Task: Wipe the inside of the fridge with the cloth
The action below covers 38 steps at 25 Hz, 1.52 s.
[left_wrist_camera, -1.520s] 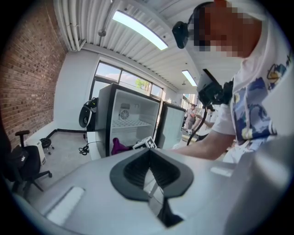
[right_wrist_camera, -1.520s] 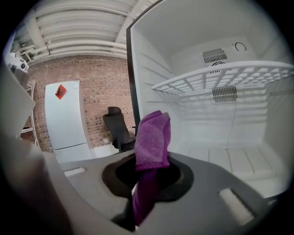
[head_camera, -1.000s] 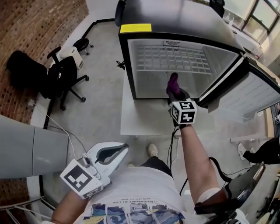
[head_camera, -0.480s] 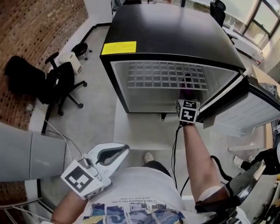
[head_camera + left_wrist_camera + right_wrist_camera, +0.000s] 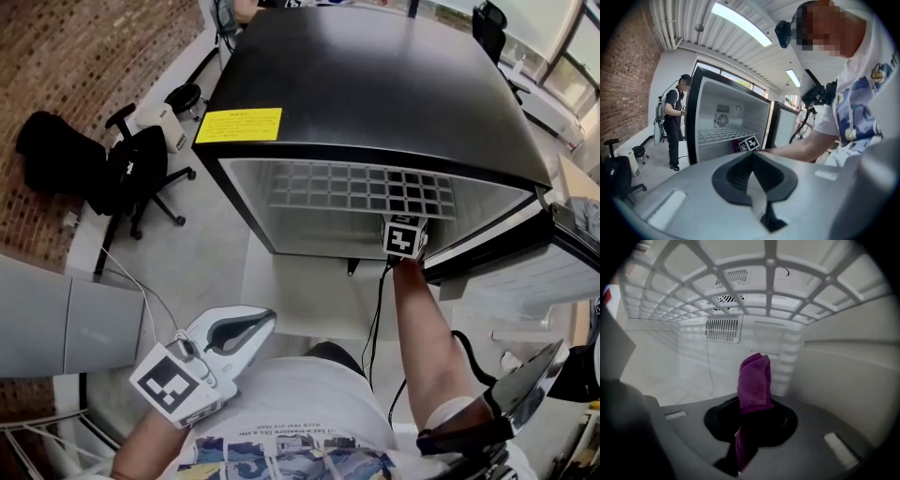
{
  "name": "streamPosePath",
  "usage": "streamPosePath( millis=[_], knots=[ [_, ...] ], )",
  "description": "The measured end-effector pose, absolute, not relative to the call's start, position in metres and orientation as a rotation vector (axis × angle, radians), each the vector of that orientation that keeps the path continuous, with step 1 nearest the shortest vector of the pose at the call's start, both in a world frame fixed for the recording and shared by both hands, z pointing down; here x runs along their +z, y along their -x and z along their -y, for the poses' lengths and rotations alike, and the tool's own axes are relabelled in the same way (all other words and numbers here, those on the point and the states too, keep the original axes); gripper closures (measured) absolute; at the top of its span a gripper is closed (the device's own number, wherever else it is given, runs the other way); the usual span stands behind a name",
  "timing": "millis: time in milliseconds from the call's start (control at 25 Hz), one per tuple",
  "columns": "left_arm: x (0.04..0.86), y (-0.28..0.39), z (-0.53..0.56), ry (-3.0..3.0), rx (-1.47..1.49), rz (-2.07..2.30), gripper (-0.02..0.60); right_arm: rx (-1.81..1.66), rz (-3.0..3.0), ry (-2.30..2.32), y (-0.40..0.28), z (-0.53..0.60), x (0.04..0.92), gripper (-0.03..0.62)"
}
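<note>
The black fridge (image 5: 375, 89) stands open, its white inside (image 5: 693, 376) lit under a wire shelf (image 5: 361, 187). My right gripper (image 5: 752, 401) is inside the fridge below that shelf, shut on a purple cloth (image 5: 754, 380) that sticks up from its jaws near the right wall (image 5: 843, 371). In the head view only its marker cube (image 5: 404, 235) and the forearm show at the fridge mouth. My left gripper (image 5: 239, 330) is held low by my body, shut, with nothing in it. From the left gripper view the fridge (image 5: 726, 126) and the right marker cube (image 5: 749, 143) are visible.
The fridge door (image 5: 534, 258) hangs open to the right. A black office chair (image 5: 136, 169) stands left of the fridge by the brick wall (image 5: 84, 56). A person in dark clothes (image 5: 675, 122) stands beside the fridge. A vent grille (image 5: 723, 329) sits on the back wall.
My right gripper has pushed the cloth deeper into the fridge, under the shelf; the cloth is now hidden in the head view. My head has moved over the fridge. The left gripper has stayed put.
</note>
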<state>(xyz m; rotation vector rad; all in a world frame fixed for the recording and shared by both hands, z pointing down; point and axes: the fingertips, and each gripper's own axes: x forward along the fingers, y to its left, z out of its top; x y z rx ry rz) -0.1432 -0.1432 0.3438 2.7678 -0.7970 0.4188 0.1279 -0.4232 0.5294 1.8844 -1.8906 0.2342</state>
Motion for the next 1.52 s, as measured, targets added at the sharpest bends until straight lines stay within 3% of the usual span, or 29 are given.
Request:
streamPosePath(
  millis=[720, 1520],
  knots=[
    [0.351, 0.153, 0.147, -2.706, 0.447, 0.881, 0.575, 0.307, 2.092, -1.654, -0.034, 0.435, 0.559, 0.54],
    [0.353, 0.218, 0.113, -2.617, 0.43, 1.043, 0.575, 0.32, 2.349, -1.43, 0.102, 0.429, 0.543, 0.54]
  ],
)
